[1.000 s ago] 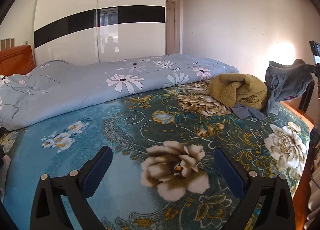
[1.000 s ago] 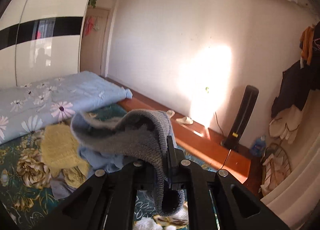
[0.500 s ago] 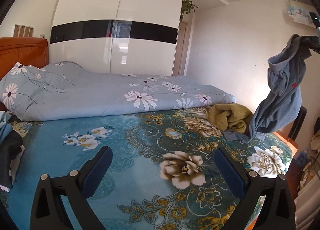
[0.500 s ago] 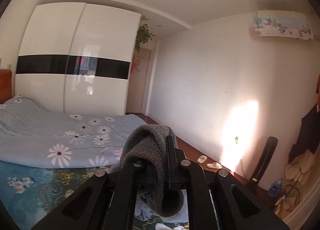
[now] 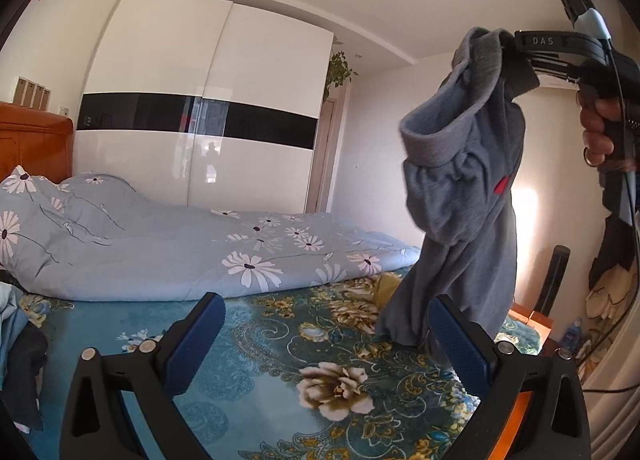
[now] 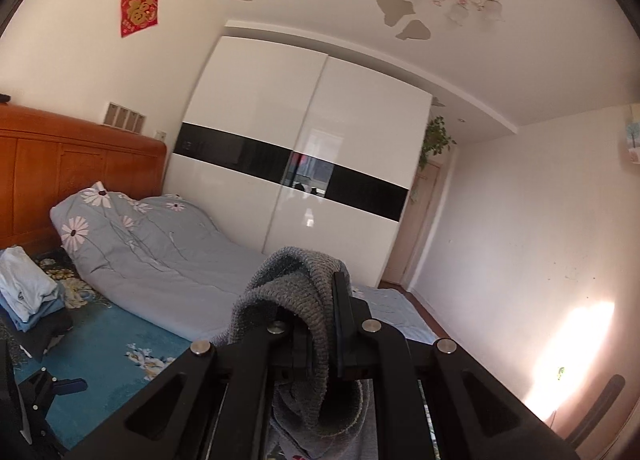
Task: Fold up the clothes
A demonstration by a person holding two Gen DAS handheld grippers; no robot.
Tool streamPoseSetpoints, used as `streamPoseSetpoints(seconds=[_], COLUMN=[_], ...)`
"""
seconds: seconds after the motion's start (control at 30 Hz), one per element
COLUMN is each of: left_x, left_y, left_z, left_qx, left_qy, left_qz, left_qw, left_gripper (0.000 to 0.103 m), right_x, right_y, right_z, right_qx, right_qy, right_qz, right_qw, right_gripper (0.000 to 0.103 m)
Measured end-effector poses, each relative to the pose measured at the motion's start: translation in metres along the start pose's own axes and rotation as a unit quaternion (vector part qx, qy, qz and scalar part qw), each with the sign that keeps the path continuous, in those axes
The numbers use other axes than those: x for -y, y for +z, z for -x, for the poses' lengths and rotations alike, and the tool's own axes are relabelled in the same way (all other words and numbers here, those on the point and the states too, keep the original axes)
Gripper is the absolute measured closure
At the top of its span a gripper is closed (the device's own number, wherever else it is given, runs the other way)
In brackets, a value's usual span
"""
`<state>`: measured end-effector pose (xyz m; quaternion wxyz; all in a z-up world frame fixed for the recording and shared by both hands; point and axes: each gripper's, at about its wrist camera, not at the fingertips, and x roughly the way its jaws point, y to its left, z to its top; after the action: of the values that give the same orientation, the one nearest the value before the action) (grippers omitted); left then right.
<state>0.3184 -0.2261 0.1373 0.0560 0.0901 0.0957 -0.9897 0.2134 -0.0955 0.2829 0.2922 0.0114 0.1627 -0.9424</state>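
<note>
Lifted higher, right tool (image 6: 334, 324) pinches grey garment (image 5: 464, 196) above bedspread (image 5: 280, 344); left tool (image 5: 324, 336) wide.

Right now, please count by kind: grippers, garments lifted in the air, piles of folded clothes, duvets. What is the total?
Grippers: 2 (left gripper, right gripper)
Garments lifted in the air: 1 (grey garment)
Piles of folded clothes: 1 (folded pile)
Duvets: 1 (flowered duvet)
Total: 5
</note>
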Motion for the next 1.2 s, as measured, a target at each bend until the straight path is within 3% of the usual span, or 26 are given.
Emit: streamPoseSetpoints(seconds=[0.17, 0.43, 0.53, 0.6, 0.63, 0.67, 0.87, 0.97, 1.07, 1.2], left_x=[0.0, 0.038, 0.05, 0.059, 0.065, 0.071, 0.103, 0.084, 0.058, -0.033], left_y=[0.033, 0.052, 0.052, 0.05, 0.048, 0.046, 0.033, 0.026, 0.017, -0.024], left_z=[-0.001, -0.047, -0.062, -0.07, -0.073, -0.076, -0.076, -0.053, -0.029, 0.018], left_qx=[0.023, -0.018, -0.036, -0.05, -0.057, -0.062, -0.072, -0.059, -0.049, -0.069], left_qy=[-0.01, -0.077, -0.112, -0.13, -0.136, -0.14, -0.176, -0.165, -0.146, -0.04], left_qz=[-0.026, -0.099, -0.093, -0.088, -0.086, -0.084, -0.07, -0.063, -0.049, 0.016], left_qw=[0.9993, 0.992, 0.9887, 0.9863, 0.9853, 0.9847, 0.9792, 0.9825, 0.9868, 0.9967], left_gripper=[0.0, 0.001, 0.025, 0.057, 0.063, 0.075, 0.081, 0.082, 0.083, 0.084], right_x=[-0.032, -0.037, -0.023, -0.01, -0.004, 0.003, 0.049, 0.044, 0.001, -0.114], right_y=[-0.002, -0.013, -0.02, -0.028, -0.032, -0.036, -0.059, -0.053, -0.044, -0.049], right_z=[-0.005, 0.011, 0.015, 0.017, 0.018, 0.018, 0.013, 0.0, -0.027, -0.068], right_qx=[-0.019, -0.04, -0.048, -0.055, -0.06, -0.065, -0.104, -0.115, -0.119, -0.132], right_qy=[0.041, 0.059, 0.062, 0.055, 0.051, 0.046, 0.0, 0.01, 0.06, 0.193], right_qz=[0.001, 0.016, 0.008, 0.004, 0.002, 0.0, -0.025, -0.033, -0.016, -0.005], right_qw=[0.999, 0.997, 0.997, 0.997, 0.997, 0.997, 0.994, 0.993, 0.991, 0.972], right_gripper=[0.095, 0.095, 0.095, 0.095, 0.095, 0.095, 0.094, 0.094, 0.094, 0.094])
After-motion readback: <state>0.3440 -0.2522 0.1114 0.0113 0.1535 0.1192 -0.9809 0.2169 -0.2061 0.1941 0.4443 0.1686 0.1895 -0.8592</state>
